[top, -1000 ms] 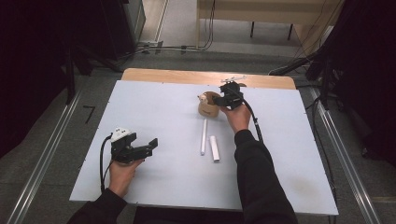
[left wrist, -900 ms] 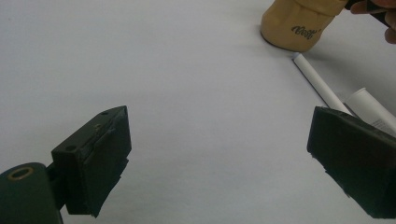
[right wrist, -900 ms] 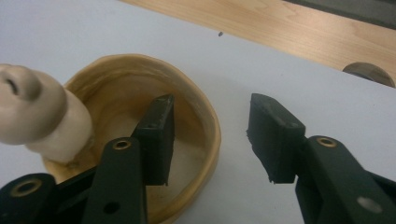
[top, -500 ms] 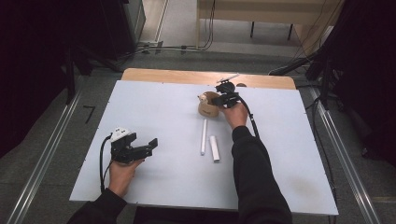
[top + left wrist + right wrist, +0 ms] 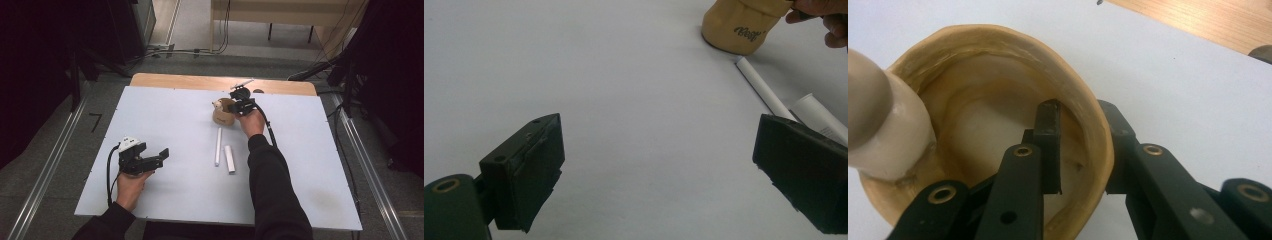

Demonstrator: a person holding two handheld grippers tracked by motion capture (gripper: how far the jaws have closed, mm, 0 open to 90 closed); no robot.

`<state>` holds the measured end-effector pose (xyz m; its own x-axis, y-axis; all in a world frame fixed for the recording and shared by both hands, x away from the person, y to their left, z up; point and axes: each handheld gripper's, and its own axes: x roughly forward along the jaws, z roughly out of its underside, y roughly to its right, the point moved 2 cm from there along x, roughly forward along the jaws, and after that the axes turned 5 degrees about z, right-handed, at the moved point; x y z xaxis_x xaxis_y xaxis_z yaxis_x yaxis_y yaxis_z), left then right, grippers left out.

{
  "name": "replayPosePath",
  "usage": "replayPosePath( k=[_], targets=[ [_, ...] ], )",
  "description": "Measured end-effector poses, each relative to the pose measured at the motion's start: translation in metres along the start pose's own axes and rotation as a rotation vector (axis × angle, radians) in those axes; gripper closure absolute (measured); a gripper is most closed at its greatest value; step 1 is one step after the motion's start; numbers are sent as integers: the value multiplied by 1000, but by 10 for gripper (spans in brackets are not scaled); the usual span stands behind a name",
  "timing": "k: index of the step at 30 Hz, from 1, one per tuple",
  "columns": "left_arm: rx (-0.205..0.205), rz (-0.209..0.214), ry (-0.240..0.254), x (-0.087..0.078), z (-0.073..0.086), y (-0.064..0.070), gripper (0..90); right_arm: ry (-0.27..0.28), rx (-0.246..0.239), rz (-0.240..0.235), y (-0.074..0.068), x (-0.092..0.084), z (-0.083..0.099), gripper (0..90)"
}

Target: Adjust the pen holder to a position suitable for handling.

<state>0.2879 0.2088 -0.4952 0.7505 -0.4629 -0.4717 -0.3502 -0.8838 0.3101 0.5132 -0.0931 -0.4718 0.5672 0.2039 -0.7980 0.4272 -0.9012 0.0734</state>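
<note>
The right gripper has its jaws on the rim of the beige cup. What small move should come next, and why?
Probably a short, gentle lift of the cup. The right gripper has just been closing, one jaw inside the wall, one outside, so it pinches the rim. A pale stick leans inside and two white tubes lie close by, so keep it upright and slow.

Right gripper (image 5: 239, 103) at upper centre of frame, its closing jaws at the tan cup (image 5: 223, 112) rim. Two white tubes (image 5: 223, 150) lie at centre. Left gripper (image 5: 150, 159), lower left, jaws apart.
</note>
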Motion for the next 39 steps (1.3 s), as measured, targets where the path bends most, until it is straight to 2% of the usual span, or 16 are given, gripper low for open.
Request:
replayPosePath(
  k=[12, 25, 32, 39],
  targets=[
    [-4, 1, 1, 0, 0, -1, 65, 5, 20, 15, 4, -4, 4, 763],
    [-10, 4, 1, 0, 0, -1, 65, 11, 22, 19, 9, -9, 9, 787],
    [-11, 5, 2, 0, 0, -1, 66, 6, 15, 26, 12, -14, 12, 787],
    [-11, 8, 0, 1, 0, 0, 66, -6, -12, 34, 19, -29, 20, 787]
  ],
)
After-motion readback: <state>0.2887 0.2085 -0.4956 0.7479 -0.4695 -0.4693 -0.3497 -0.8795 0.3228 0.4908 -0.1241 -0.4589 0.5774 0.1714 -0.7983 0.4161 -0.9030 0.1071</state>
